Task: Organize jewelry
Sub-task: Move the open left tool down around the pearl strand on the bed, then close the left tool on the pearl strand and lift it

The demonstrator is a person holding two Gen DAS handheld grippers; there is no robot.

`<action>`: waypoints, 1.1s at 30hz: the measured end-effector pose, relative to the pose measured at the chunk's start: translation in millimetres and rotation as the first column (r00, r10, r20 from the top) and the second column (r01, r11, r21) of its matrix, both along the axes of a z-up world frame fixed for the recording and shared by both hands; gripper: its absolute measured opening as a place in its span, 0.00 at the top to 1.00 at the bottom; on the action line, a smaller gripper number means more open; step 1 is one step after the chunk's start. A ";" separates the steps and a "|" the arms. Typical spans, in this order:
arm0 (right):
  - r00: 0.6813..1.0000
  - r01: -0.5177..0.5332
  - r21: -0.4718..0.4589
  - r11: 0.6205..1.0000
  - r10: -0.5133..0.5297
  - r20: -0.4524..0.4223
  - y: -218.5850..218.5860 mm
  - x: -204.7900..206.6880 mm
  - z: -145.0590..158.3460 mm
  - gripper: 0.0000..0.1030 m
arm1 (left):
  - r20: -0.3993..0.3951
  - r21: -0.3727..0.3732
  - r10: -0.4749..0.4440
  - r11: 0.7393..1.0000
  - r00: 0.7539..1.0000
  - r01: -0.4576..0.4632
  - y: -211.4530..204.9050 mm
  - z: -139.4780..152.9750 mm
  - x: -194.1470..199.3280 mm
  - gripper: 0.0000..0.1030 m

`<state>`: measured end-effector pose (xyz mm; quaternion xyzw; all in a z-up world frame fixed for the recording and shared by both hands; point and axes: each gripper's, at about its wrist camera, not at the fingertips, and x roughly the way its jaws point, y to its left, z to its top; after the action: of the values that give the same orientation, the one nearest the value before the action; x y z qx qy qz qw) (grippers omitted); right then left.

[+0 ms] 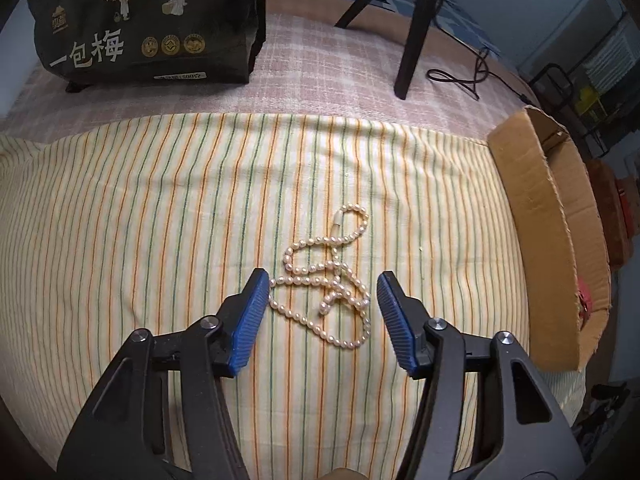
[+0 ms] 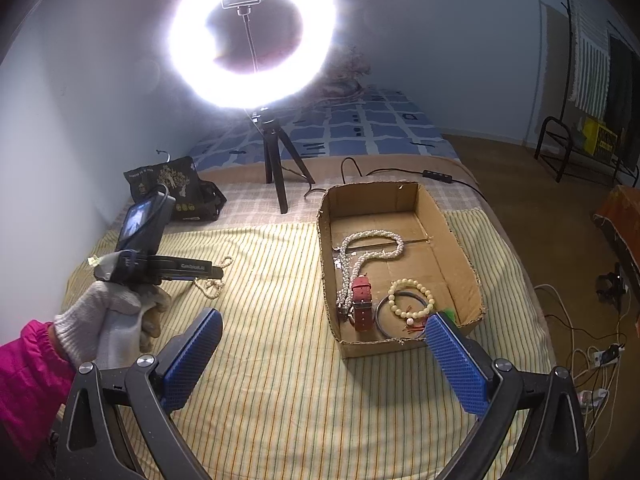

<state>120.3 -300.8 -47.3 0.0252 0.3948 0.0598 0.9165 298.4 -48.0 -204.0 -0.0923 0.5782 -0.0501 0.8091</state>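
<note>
From the left gripper's camera, the box (image 1: 532, 216) off to its right shows only its near wall — the contents are hidden, bar a red scrap at the corner. From the right one, the left gripper (image 2: 218, 272) covers most of the necklace (image 2: 210, 290), and glare whites out the ring light (image 2: 188, 24) — the tiny print on the bag (image 2: 168, 182) is unreadable.

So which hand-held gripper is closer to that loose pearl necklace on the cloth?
Left. The left hand-held gripper hangs open right over the necklace; the right hand-held gripper is off by the box.

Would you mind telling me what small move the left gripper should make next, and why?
Probably lower the left gripper and close on the pearl necklace: its fingers are open astride the strand, which lies loose on the striped cloth, while other jewelry already sits in the cardboard box.
</note>
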 end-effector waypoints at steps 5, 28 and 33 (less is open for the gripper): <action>1.000 -0.004 0.014 1.000 0.004 -0.003 0.0 1.5 -0.2 0.00 | -0.002 0.013 0.010 1.000 1.000 -0.010 -5.5 -5.7 6.8 0.46; 1.000 0.009 0.018 1.000 -0.009 -0.004 -4.8 0.6 -0.5 0.00 | 0.114 0.007 -0.021 1.000 0.993 0.020 -5.6 35.2 -3.0 0.93; 1.000 0.025 0.018 1.000 -0.025 -0.016 -7.5 1.4 -3.7 0.00 | 0.166 -0.040 -0.017 0.999 0.986 0.023 -4.3 61.2 -5.6 0.93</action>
<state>121.6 -308.3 -51.0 0.0389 0.4012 0.0517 0.9137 292.8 -52.3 -142.8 -0.0987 0.5086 -0.0777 0.8518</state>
